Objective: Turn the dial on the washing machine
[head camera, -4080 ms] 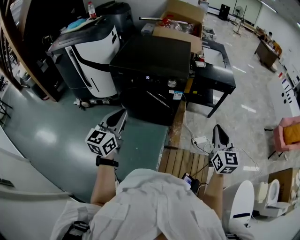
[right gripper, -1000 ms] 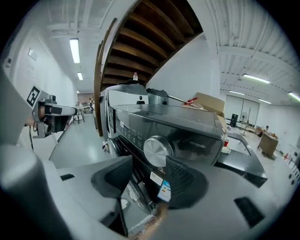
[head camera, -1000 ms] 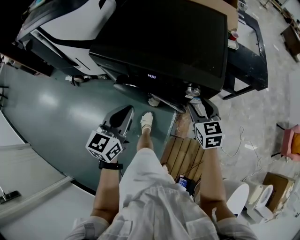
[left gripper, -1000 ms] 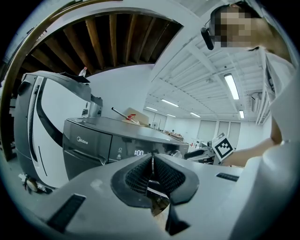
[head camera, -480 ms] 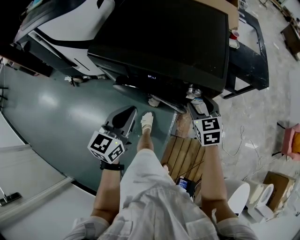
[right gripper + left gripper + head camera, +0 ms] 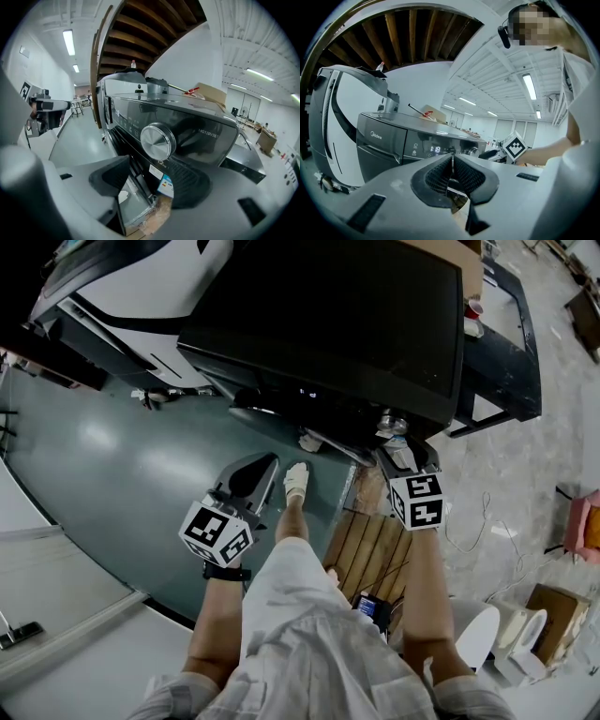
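Observation:
The black washing machine (image 6: 328,315) fills the top of the head view, its silver dial (image 6: 387,420) on the front panel at the right. My right gripper (image 6: 400,448) sits just short of the dial, its marker cube (image 6: 415,501) trailing behind. In the right gripper view the dial (image 6: 158,139) stands close ahead, slightly above the gap of the open right gripper (image 6: 150,171), untouched. My left gripper (image 6: 253,472) hangs lower left over the green floor. Its pads (image 6: 440,174) meet, so the left gripper (image 6: 451,161) is shut and empty. The machine's display (image 6: 435,149) glows beyond it.
A white and black machine (image 6: 141,277) stands left of the washer. A black table (image 6: 506,362) is to the right. The person's white-socked foot (image 6: 295,479) rests by the washer's base, next to a wooden pallet (image 6: 370,549). A cardboard box (image 6: 469,259) lies behind.
Since four seconds ago the person has stepped up to the washer. In the last second the right gripper has crept closer to the dial and the left gripper has drifted slightly right.

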Motion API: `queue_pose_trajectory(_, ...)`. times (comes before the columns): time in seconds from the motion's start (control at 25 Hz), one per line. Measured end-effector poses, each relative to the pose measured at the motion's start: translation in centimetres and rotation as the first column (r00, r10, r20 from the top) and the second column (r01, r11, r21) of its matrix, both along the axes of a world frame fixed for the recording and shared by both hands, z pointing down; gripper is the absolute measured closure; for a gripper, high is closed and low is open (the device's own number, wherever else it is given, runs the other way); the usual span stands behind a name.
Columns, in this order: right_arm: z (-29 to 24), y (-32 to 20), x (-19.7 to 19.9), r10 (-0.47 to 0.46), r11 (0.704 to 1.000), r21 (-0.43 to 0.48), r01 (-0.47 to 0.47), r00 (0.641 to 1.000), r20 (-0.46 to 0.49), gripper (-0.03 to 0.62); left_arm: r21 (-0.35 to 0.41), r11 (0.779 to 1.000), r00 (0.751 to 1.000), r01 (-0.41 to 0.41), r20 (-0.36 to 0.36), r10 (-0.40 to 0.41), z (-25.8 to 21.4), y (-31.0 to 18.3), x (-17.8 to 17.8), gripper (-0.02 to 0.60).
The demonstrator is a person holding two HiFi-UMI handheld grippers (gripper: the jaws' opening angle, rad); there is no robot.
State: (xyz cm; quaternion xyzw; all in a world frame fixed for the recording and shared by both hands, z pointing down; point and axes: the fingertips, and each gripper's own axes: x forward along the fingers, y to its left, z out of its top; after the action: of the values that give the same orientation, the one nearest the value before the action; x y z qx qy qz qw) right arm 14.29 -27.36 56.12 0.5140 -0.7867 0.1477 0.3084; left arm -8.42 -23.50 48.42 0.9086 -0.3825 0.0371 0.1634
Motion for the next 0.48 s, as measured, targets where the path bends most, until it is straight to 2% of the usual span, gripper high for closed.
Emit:
queue_pose_trajectory(0.2, 1.2, 0.2, -0.6, -0.017, 0.999, -0.042, 0.017, 1.000, 0.003, 0.322, -0.009, 1.000, 1.000, -0.002, -0.003, 0.002, 0.3, 0.3, 0.0, 0.565)
queue_pose_trajectory(0.36, 1.2, 0.2, -0.5, -0.003, 0.999, -0.034, 0.003, 1.000, 0.019, 0.318, -0.011, 1.000, 1.000, -0.003, -0.005, 0.003, 0.4, 0.3, 0.1, 0.565)
queue_pose_trajectory(0.48, 0.5, 0.6, 0.5, 0.011, 1.000, -0.013, -0.011, 1.000, -0.013, 0.321, -0.006, 1.000, 1.000, -0.001, -0.009, 0.001, 0.2, 0.3, 0.1, 0.565)
